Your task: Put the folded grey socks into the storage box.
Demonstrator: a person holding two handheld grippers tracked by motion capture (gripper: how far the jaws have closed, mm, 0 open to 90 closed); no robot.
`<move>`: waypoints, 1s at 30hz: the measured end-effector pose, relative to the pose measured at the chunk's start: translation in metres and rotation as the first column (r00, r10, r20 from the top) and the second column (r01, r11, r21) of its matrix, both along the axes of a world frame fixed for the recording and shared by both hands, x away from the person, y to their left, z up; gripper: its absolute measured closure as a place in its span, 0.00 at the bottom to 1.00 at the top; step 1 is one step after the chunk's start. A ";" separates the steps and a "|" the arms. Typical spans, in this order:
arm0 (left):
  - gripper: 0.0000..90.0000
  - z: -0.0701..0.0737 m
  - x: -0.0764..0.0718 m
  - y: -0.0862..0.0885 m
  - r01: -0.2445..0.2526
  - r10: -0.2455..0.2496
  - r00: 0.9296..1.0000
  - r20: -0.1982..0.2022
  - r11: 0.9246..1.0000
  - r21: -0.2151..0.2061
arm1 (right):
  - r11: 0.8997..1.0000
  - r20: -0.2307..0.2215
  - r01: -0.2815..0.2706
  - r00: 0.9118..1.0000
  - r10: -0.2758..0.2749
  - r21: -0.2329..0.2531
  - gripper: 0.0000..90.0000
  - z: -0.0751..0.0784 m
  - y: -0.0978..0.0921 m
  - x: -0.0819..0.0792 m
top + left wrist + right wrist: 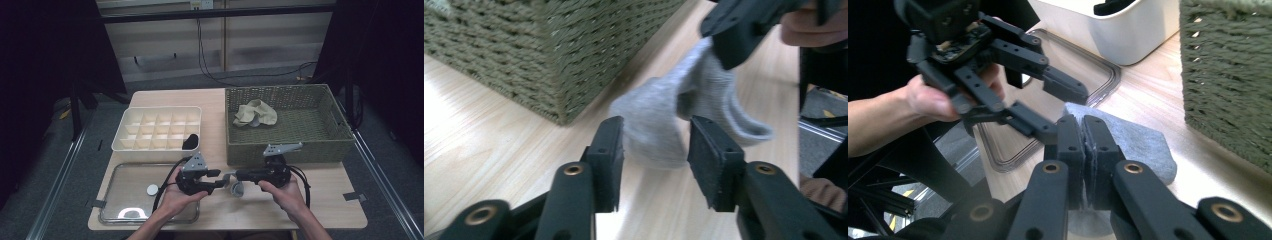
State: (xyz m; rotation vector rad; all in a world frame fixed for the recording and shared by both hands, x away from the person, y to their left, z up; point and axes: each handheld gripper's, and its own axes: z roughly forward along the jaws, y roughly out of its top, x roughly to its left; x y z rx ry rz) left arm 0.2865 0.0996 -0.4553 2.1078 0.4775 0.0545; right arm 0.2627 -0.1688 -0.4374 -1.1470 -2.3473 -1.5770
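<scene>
A grey sock (236, 188) hangs just above the wooden table (320, 200) between my two grippers. In the right gripper view, my right gripper (1083, 145) is shut on one end of the sock (1143, 145). My left gripper (1060, 112) faces it, open, with its jaws on either side of the sock's other end. In the left gripper view, the sock's rounded end (649, 125) lies between the open jaws of the left gripper (654, 145) without being pinched. The right gripper (734, 40) holds the sock from above at the top right. In the high view, the left gripper (221, 179) and right gripper (231, 176) meet tip to tip.
A green wicker basket (330, 145) holding a beige cloth (256, 113) stands right behind the grippers. A white divided box (130, 145) with a black item (190, 141) in one cell sits at the left. A clear tray (115, 200) with a white disc (152, 189) lies at the front left.
</scene>
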 end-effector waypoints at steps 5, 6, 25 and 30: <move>0.84 -0.006 0.003 0.001 -0.006 0.006 1.000 -0.010 1.000 0.004 | 1.000 -0.005 -0.013 1.000 0.013 0.012 0.97 -0.001 -0.001 -0.001; 0.87 -0.006 0.004 0.002 -0.004 0.004 1.000 -0.007 1.000 0.006 | 1.000 -0.007 -0.010 1.000 0.010 0.010 0.97 -0.002 -0.001 -0.001; 1.00 -0.007 -0.009 0.002 0.062 -0.062 0.998 0.007 0.995 0.076 | 0.993 -0.027 0.017 0.999 -0.021 -0.119 0.97 -0.020 -0.020 -0.004; 1.00 -0.018 -0.013 0.002 0.088 -0.088 0.996 -0.010 0.987 0.131 | 0.991 -0.053 -0.005 0.999 -0.002 -0.133 0.86 -0.028 -0.016 -0.012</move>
